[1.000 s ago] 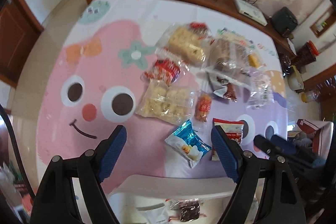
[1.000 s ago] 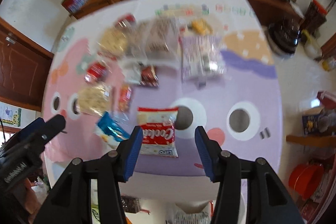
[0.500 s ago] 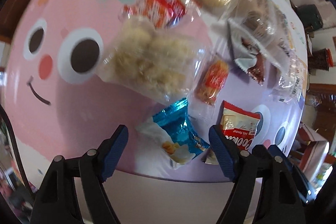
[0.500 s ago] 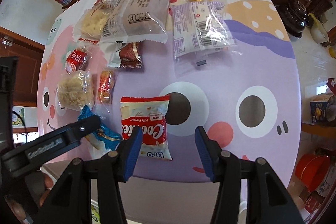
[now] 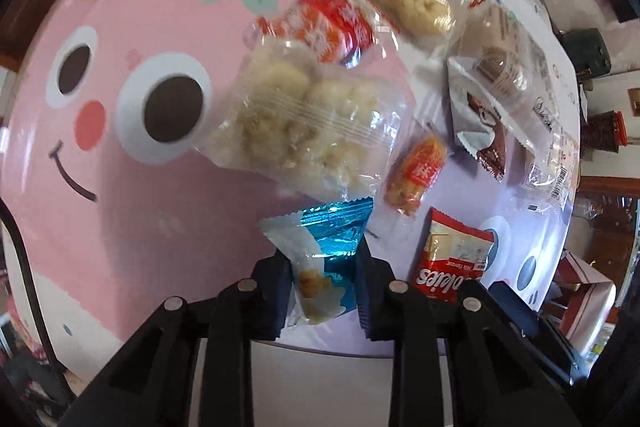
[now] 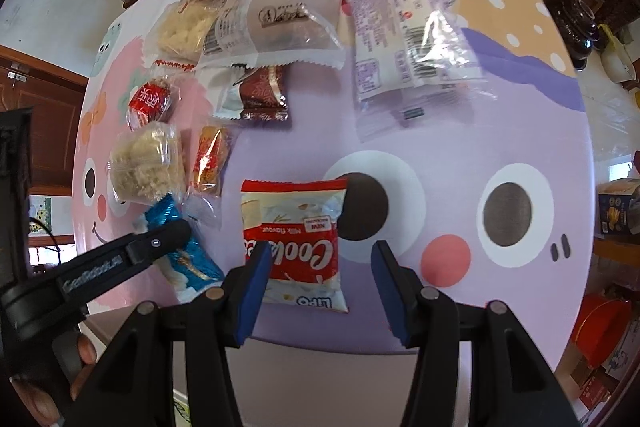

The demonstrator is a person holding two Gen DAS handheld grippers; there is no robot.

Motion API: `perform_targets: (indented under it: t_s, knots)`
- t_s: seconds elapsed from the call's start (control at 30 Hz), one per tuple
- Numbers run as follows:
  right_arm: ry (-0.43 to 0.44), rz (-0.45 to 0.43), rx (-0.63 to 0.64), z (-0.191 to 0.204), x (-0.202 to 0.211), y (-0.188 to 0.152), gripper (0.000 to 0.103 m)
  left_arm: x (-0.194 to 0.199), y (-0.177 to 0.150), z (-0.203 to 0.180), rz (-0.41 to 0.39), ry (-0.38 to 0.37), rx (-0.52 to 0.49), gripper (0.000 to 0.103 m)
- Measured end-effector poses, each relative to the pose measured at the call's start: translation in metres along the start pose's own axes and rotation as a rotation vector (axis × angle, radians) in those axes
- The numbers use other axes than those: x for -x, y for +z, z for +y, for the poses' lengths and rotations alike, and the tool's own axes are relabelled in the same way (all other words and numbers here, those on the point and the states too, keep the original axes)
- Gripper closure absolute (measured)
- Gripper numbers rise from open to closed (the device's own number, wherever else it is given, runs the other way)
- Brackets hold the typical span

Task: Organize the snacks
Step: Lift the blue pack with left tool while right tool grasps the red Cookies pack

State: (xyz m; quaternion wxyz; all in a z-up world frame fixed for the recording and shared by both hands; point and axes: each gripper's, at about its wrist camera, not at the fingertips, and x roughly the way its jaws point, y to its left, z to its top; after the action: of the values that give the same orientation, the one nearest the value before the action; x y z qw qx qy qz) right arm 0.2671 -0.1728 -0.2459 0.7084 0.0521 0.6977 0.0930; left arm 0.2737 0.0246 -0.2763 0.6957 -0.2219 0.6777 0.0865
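A blue and white snack packet lies near the table's front edge, and my left gripper is shut on its lower half, pads pressing both sides. The same packet shows under the left gripper's arm in the right wrist view. A red and white cookies packet lies flat just right of it. My right gripper hangs open over that packet's lower part, its left pad over the packet's left edge and its right pad clear of it. The cookies packet also shows in the left wrist view.
Several other snacks lie further back: a clear bag of puffed pieces, a small orange packet, a red packet, a brown wrapper, two large clear bags. The cartoon tablecloth ends at the near edge.
Both grippers came down toward the table. My left gripper's jaws went from wide apart to shut on the blue and white packet. The right gripper's jaws kept their spread.
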Motion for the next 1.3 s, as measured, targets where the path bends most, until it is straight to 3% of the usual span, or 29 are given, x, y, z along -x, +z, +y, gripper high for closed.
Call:
perform_targets:
  t_s: [0.23, 0.7, 0.83, 1.07, 1.3]
  knots:
    - [-0.035, 0.03, 0.016, 0.019, -0.015, 0.005, 0.037, 0.038, 0.002, 0.003, -0.114, 0.045, -0.059, 0.078]
    - [-0.243, 0.043, 0.133, 0.069, -0.042, 0.005, 0.036, 0.074, -0.005, 0.01, -0.213, 0.098, -0.133, 0.078]
    - [-0.238, 0.025, 0.136, 0.069, -0.037, 0.0, 0.056, 0.079, -0.01, 0.008, -0.234, 0.109, -0.156, 0.078]
    - [-0.212, -0.031, 0.097, 0.051, -0.017, -0.007, 0.057, 0.098, -0.02, 0.01, -0.282, 0.128, -0.198, 0.078]
    - [-0.13, -0.211, 0.027, 0.037, 0.05, -0.012, 0.057, 0.135, -0.034, 0.005, -0.38, 0.136, -0.249, 0.078]
